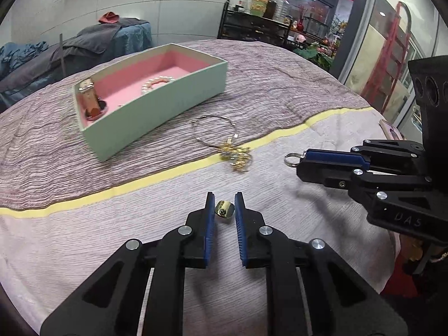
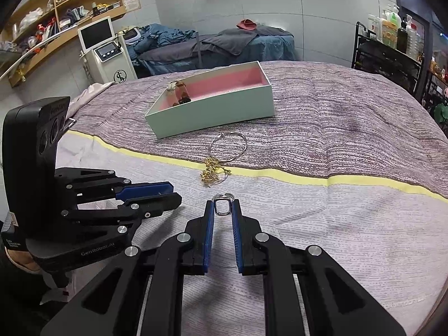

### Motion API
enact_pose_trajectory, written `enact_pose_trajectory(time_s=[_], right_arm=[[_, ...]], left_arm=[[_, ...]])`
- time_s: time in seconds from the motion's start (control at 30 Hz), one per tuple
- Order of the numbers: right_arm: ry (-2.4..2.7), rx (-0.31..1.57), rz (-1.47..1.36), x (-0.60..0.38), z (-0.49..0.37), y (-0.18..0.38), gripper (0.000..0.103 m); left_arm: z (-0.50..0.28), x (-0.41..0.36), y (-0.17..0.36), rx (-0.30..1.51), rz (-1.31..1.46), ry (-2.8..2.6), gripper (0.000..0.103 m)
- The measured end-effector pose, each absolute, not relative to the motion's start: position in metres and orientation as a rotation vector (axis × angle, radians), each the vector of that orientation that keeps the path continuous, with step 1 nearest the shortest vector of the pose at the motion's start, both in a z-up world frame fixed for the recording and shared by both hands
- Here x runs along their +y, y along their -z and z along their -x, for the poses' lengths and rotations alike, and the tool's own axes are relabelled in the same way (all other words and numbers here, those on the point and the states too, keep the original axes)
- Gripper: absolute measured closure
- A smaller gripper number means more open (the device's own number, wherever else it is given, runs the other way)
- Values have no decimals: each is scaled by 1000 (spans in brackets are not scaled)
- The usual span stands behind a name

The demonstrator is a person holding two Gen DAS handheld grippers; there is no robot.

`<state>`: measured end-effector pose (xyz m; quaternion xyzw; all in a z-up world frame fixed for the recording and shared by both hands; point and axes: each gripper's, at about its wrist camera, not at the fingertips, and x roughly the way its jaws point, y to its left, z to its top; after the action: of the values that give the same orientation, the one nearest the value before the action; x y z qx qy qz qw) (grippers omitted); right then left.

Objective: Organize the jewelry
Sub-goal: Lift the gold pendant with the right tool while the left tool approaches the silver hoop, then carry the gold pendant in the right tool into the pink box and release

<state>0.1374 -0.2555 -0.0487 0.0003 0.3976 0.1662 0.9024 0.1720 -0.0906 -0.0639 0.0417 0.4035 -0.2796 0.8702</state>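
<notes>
In the left wrist view my left gripper is shut on a small gold ring just above the pale cloth. My right gripper comes in from the right, shut on a silver ring; its own view shows that silver ring pinched between the tips of the right gripper. The left gripper lies to its left. A mint box with pink lining stands farther back, holding a watch and a pearl bracelet. A silver bangle with gold charms lies in front of the box.
A striped cloth with a yellow band covers the round table. A pink phone lies at the table's right edge. Behind the table are a black rack with bottles, a covered treatment bed and a white machine with a screen.
</notes>
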Motion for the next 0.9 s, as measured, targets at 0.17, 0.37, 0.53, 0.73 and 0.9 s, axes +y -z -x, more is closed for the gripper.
enact_pose_trajectory(time_s=[0.17,0.37,0.53,0.73,0.9], right_arm=[[-384,806,21,-241,-143,41,90],[-422,771,72,-222,-155,27,91],[-440,748,89,-214,-166,16,90],[-450,726,89,-207,-185,5,90],[-450,706,93,-204,-202,-4,91]], left_arm=[[-177,-72,55,818,-94,549,88],[-186,-62,36,771,-113,530,88],[-200,-55,22,740,-113,519,88],[-221,-50,12,724,-126,501,88],[-245,-46,8,733,-124,492,88]])
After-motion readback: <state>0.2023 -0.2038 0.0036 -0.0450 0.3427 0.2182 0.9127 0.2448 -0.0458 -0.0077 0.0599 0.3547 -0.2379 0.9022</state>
